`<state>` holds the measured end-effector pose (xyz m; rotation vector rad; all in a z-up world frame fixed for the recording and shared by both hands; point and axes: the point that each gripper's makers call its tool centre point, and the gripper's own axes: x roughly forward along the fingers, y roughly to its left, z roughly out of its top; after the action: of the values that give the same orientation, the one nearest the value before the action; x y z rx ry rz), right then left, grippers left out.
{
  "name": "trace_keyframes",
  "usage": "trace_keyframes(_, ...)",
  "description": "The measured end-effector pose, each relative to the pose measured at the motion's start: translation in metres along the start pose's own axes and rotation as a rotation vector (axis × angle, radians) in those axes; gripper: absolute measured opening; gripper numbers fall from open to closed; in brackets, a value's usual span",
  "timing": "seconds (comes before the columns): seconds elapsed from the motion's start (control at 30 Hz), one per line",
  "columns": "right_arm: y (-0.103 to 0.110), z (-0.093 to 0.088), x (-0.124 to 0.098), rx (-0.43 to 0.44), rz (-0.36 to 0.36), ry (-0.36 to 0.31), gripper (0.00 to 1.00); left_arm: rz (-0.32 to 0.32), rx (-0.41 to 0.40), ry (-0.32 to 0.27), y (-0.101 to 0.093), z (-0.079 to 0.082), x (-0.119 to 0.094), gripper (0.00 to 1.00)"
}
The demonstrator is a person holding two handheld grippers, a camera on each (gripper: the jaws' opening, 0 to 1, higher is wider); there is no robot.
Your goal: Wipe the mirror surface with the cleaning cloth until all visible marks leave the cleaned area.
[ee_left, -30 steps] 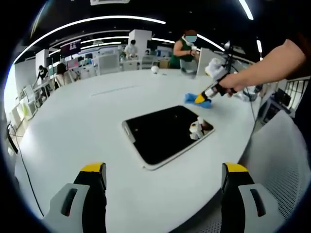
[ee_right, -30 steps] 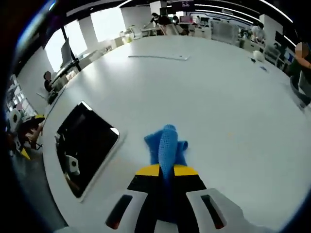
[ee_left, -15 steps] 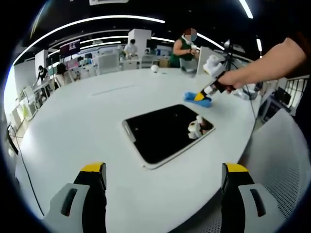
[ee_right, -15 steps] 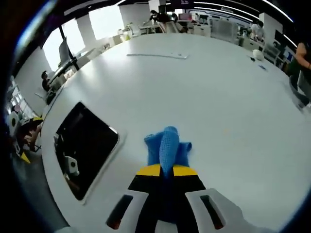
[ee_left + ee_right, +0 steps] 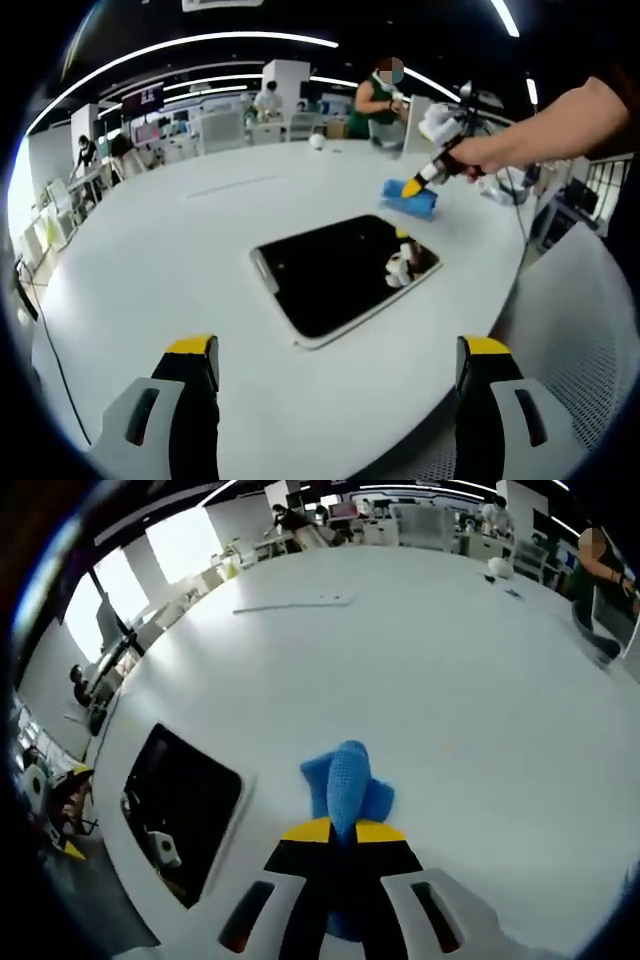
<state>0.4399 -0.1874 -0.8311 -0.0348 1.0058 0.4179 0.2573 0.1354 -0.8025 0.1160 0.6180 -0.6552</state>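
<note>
A dark rectangular mirror (image 5: 340,274) with a pale rim lies flat on the white table (image 5: 180,260); it reflects a gripper near its right corner. My left gripper (image 5: 340,360) stands open above the table's near edge, short of the mirror, nothing between its jaws. Beyond the mirror's far right corner, my right gripper (image 5: 414,186), held by a person's hand (image 5: 480,160), is lifted with a blue cleaning cloth (image 5: 410,200). In the right gripper view the gripper (image 5: 338,830) is shut on the blue cloth (image 5: 345,780), which hangs above the table, and the mirror (image 5: 180,815) lies to the left.
A person (image 5: 382,100) stands at the table's far side among desks and monitors. A thin pale strip (image 5: 295,604) lies on the far table. A grey mesh surface (image 5: 580,330) sits past the table's right edge. A small white object (image 5: 318,142) rests at the far rim.
The right gripper has risen with the blue cloth, lifting it off the table beside the mirror. The left gripper and the mirror have stayed put.
</note>
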Motion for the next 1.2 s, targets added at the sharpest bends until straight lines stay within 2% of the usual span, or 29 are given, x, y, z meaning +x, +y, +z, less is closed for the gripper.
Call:
trace_keyframes(0.23, -0.002, 0.014, -0.015, 0.023, -0.008, -0.019, 0.01, 0.002, -0.001, -0.002, 0.0, 0.0, 0.0, 0.99)
trace_keyframes(0.4, -0.002, 0.015, -0.02, 0.018, -0.016, -0.022, 0.01, 0.003, -0.002, -0.005, 0.0, 0.001, 0.0, 0.99)
trace_keyframes(0.9, 0.0, 0.012, -0.019, 0.03, -0.027, -0.012, 0.01, 0.004, -0.006, -0.016, 0.001, 0.003, -0.001, 0.99)
trace_keyframes(1.2, 0.009, 0.009, -0.014, 0.034, -0.03, -0.004, 0.01, -0.002, -0.004, -0.019, 0.0, 0.004, -0.001, 0.99)
